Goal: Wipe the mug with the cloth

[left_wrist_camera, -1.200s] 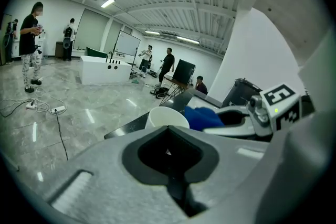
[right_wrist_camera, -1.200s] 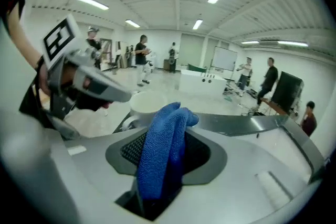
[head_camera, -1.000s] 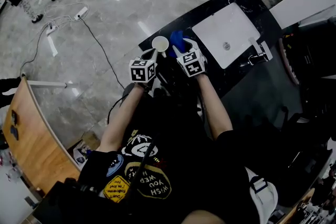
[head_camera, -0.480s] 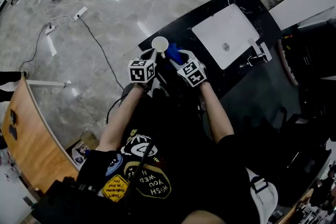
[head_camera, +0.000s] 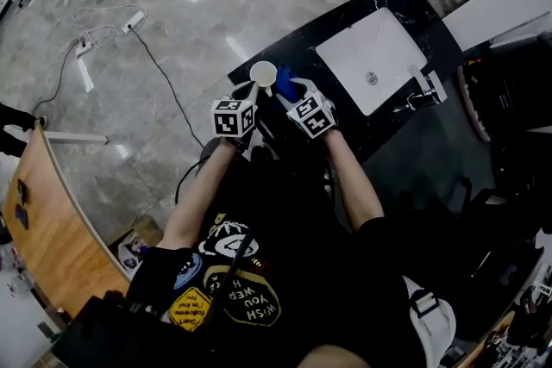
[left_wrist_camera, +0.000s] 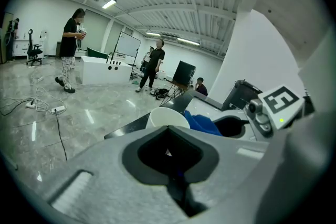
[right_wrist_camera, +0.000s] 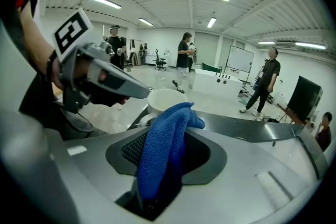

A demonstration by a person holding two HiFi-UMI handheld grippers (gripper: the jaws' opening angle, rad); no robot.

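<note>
Mug and cloth meet at the end of the counter – one gripper on each.

The left gripper [head_camera: 245, 93] is closed on the white mug [head_camera: 263, 72], apparently at its handle, and holds it upright with the mouth up over the left end of the black counter [head_camera: 405, 4]; whether the mug's base rests on the top cannot be made out. The right gripper [head_camera: 297, 95] is clamped on the blue cloth [right_wrist_camera: 165, 139] – the cloth is pinched low between the jaws and stands up out of them in a fold, its upper end right against the mug's rim on the side away from the left gripper. Farther along the counter lies a white sink [head_camera: 349, 43], well apart from the mug.
</note>
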